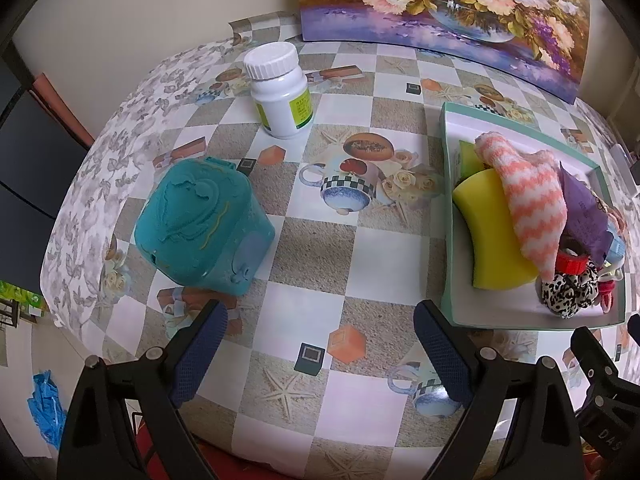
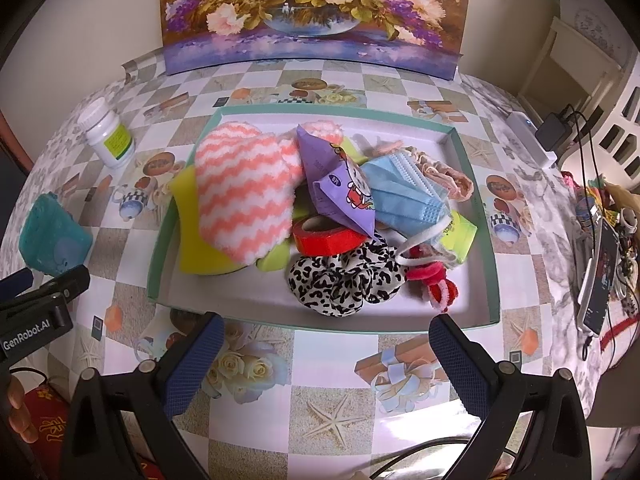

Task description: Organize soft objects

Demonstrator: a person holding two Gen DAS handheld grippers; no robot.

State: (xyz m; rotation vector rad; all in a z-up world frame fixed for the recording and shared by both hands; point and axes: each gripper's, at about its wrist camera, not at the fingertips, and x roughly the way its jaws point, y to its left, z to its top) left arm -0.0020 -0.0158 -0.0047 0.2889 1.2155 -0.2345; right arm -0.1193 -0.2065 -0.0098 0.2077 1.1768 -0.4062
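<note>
A green-rimmed tray [image 2: 160, 248] [image 1: 448, 240] holds a pile of soft things: a pink-and-white striped cloth [image 2: 240, 192] [image 1: 528, 196], a yellow sponge [image 2: 192, 248] [image 1: 492, 232], a purple packet [image 2: 340, 188], a blue face mask [image 2: 404, 192], a red tape roll [image 2: 328, 238], a leopard scrunchie [image 2: 344, 280] [image 1: 568, 292] and a red hair tie [image 2: 432, 280]. My right gripper [image 2: 326, 348] is open and empty just before the tray's near rim. My left gripper [image 1: 320, 340] is open and empty over the tablecloth, left of the tray.
A teal box [image 1: 204, 224] [image 2: 52, 236] stands at the left, a white pill bottle [image 1: 280, 88] [image 2: 108, 132] behind it. A flower painting [image 2: 316, 12] leans on the back wall. A phone [image 2: 600, 276], cables and a power strip [image 2: 532, 136] lie at the right.
</note>
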